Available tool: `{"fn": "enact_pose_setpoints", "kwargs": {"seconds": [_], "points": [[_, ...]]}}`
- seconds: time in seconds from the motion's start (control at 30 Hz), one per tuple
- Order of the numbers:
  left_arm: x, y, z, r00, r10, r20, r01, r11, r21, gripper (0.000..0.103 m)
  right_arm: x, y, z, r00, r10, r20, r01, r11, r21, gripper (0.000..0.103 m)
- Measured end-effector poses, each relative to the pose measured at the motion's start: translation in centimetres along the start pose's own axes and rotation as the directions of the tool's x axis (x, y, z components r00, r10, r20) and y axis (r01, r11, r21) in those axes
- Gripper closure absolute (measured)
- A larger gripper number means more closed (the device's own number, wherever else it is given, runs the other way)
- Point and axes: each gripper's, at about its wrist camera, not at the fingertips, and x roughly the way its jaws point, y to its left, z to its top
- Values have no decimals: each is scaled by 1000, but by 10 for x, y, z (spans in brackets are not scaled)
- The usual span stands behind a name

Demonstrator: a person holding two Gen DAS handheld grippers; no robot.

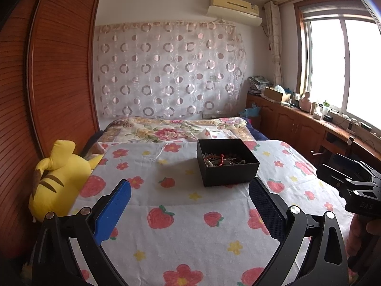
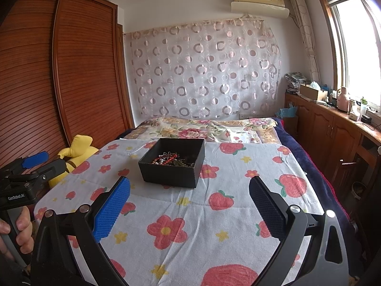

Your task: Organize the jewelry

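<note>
We hold the left tool (image 1: 189, 199) and the right tool (image 2: 189, 196) with fingers spread wide apart, gripping nothing, poised above the strawberry-print sheet (image 1: 190, 226) on the bed. Just ahead of both tools sits the black box (image 2: 172, 168), a tangle of jewelry (image 2: 172, 160) inside. Left of the tools lies a yellow plush toy (image 1: 57, 181).

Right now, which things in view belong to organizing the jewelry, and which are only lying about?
Belong to the job:
- black box, open, on the strawberry cloth
- tangled jewelry inside it
- left gripper and right gripper, both open and empty

Just lying about:
- yellow plush toy
- floral quilt
- windowsill clutter
</note>
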Motion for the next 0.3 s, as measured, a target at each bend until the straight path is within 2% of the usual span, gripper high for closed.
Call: {"fn": "enact_pose_setpoints", "kwargs": {"seconds": [0.3], "points": [[1,1,-3,1000,7,-7,-7,1000,-1,7,0,0,-1,1000,0,0,0,1000,0,2]]}}
